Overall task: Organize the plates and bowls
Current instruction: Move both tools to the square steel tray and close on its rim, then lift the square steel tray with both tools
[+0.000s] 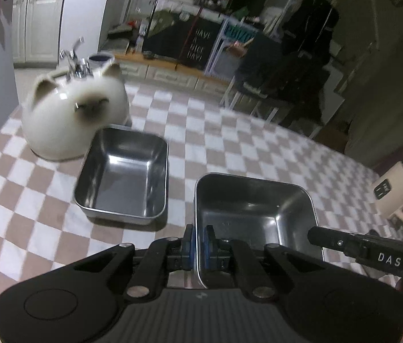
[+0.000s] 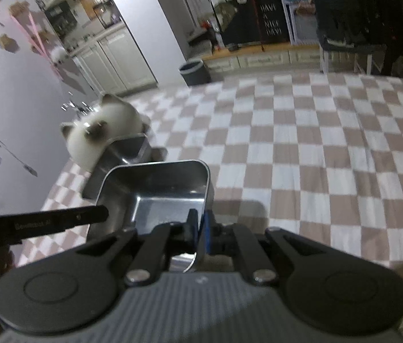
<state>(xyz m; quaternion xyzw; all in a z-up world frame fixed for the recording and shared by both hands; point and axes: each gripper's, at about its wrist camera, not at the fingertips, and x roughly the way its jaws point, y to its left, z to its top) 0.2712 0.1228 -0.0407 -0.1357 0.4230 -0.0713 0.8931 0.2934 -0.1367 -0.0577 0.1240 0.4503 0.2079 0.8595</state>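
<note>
Left gripper [image 1: 200, 241] fills the bottom of the left wrist view — jaws clenched on the left wall of the near steel tray [image 1: 254, 208], blue pads pinching the rim from both sides. Right gripper [image 2: 200, 227] does the same in its own view: jaws clamped on the right wall of the same tray [image 2: 155, 188], one pad inside, one outside. So both grippers grip one tray, on opposite walls. Each gripper's black finger shows at the edge of the other's view, reaching to the tray's far wall.

Near tray is rectangular, deep, empty, sitting low over the checked cloth [image 1: 244, 143] that covers the bench; cannot tell whether its base touches the cloth.

Second steel tray [image 1: 124, 177] — same shape, also empty — rests on the cloth beyond and left of the held one, close but apart. Just behind it, touching or nearly so, stands a white cat-shaped container [image 1: 75, 117] with ears and a dark face, blurred.

Small grey bin [image 2: 194, 71] stands on the floor past the bench edge.
</note>
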